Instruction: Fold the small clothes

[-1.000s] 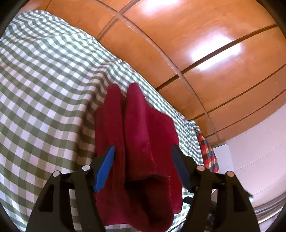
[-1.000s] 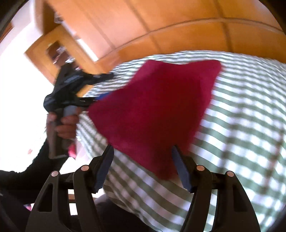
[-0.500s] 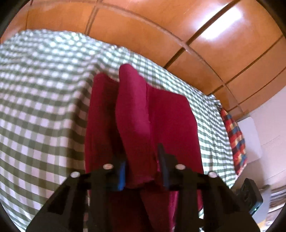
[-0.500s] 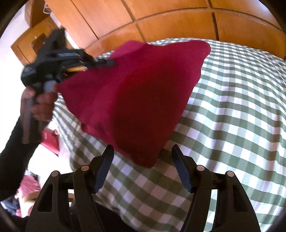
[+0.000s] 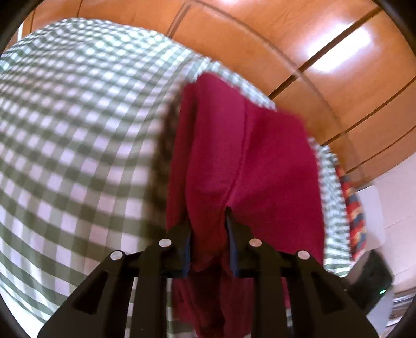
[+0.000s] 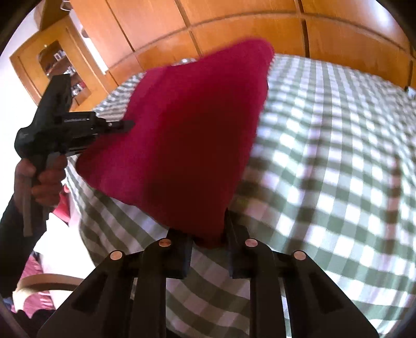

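Both hand-held grippers now pinch the taut, creased crimson garment (image 6: 192, 135).

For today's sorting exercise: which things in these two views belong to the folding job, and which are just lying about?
Part of the job:
- soft crimson fabric garment
- left claw, closing on one edge of it
- right claw, closing on another edge
- green-and-white checked cloth beneath

Lying about:
- red, blue and yellow plaid fabric
- glossy orange wooden panelling
- wooden display cabinet

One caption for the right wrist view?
Right tongs closing on red garment over checked cloth.
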{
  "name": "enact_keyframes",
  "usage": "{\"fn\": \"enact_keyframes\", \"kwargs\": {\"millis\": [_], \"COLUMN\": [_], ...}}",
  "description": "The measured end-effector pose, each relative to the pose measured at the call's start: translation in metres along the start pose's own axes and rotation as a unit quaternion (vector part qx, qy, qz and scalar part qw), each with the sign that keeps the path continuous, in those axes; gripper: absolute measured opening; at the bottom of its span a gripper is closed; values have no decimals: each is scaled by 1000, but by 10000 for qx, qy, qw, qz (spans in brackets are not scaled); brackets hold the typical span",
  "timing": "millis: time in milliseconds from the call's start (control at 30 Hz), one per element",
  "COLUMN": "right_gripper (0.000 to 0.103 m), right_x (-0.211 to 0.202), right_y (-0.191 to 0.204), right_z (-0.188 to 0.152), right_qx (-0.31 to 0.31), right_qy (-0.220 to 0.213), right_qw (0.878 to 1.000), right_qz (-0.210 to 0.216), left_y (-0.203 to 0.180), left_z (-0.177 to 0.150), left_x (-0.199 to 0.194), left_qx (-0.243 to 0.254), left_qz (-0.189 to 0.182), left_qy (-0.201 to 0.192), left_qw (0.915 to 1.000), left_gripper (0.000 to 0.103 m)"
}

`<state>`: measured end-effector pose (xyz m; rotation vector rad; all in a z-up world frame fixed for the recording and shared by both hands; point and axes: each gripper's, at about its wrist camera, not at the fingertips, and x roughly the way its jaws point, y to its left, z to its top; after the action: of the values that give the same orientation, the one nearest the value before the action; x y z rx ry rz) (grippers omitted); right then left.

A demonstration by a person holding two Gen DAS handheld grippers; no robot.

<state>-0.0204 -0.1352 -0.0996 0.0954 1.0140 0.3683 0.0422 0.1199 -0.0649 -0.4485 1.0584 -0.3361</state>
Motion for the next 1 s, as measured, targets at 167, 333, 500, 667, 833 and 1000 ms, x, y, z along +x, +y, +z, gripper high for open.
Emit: {"fn": "enact_keyframes", "kwargs": {"millis": [167,333,500,667,833,1000], "right_gripper": [22,40,50,51,59,59], "right_x": [-3,-31,-52,-42,-30,-62], "right_y": [3,-1,-8,-2,3,-6], "right_z": [4,14,27,36,12,19], "right_qx": [-234,-453,-331,-463,-1007,-577], "right_qy": [149,130,-141,26,692,322], "right_qw": [9996,9989,9993,9988,9913,9972], "right_qz": [-9,-4,-118,-135,-485,350], "left_y": [-3,-29,-59,-90,-83,-80], "left_z": [3,5,10,6,1,-8], "left_x": [-11,-38,-59,-38,-14,-8], "left_qx": [-112,434,905,1599,1562,1591], "left_qz": [16,630,989,1554,1590,1672], "left_qy": [-219,-694,-1334,-1407,-1059,-987], "left_qw": [9997,9946,9820,9646,9691,9680], "left_gripper": [30,30,40,52,52,52]}}
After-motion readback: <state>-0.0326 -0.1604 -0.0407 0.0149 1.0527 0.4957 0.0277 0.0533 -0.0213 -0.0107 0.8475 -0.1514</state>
